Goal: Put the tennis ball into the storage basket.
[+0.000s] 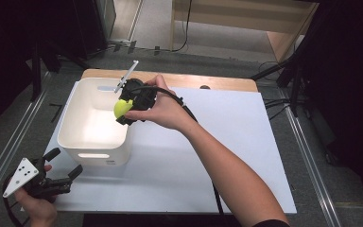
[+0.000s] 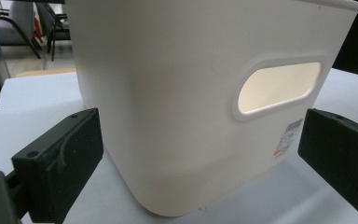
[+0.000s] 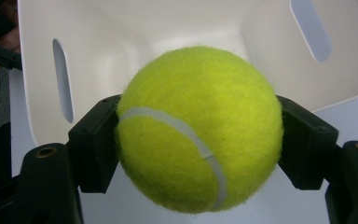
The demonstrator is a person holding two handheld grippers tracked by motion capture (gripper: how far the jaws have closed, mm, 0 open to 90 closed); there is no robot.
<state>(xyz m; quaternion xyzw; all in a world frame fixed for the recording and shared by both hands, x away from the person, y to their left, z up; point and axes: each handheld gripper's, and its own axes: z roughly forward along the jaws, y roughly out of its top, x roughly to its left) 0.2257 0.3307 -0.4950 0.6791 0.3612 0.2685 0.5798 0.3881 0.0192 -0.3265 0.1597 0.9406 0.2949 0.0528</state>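
A yellow-green tennis ball is clamped between the jaws of my right gripper, held over the right rim of a white plastic bin. The bin's inside looks bare beneath the ball. My left gripper stands open near the table's front left corner. Its jaws point at the bin's near wall, and nothing lies between them.
The bin has a handle slot in its near wall and sits on a white board over a wooden table. Bare board spreads to the bin's right. Dark stands and cables ring the table on the floor.
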